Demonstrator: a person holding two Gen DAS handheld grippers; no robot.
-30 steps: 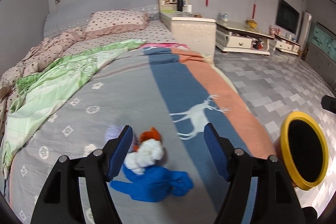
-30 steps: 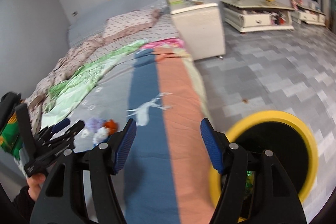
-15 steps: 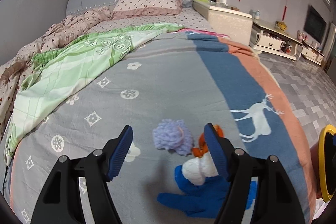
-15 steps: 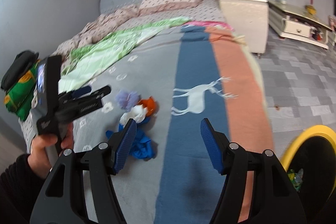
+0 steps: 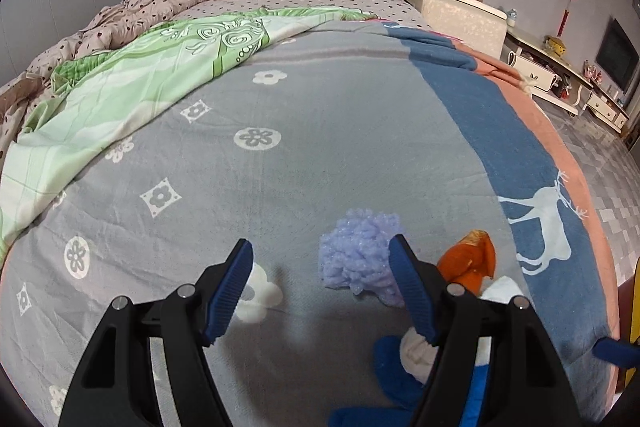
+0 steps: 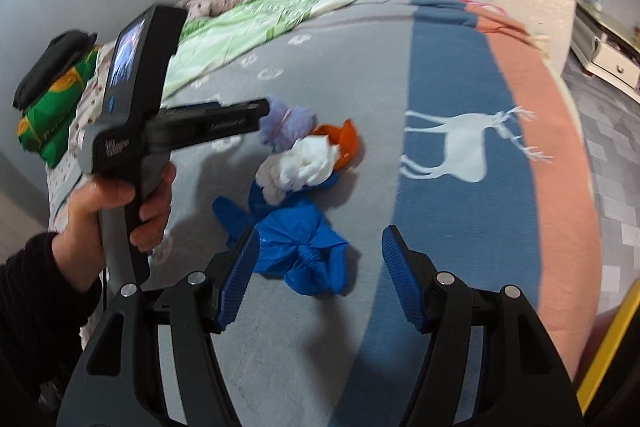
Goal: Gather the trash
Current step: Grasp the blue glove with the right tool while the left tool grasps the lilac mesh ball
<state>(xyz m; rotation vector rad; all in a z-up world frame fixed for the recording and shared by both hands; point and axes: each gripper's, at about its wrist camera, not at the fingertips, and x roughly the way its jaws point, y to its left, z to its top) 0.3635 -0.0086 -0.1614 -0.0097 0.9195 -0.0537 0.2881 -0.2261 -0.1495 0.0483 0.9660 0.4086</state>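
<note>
Both sets of jaws open and empty over the bed (image 5: 280, 155): purple fluffy ball (image 5: 356, 259) sits just inside the left gripper (image 5: 320, 283) toward its right finger, blue glove (image 6: 296, 239) (crumpled) just ahead of the right gripper (image 6: 316, 267), left of centre

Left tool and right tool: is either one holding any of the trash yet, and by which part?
Neither. The left tool is open beside the purple puff; the right tool is open above the blue glove.
</note>
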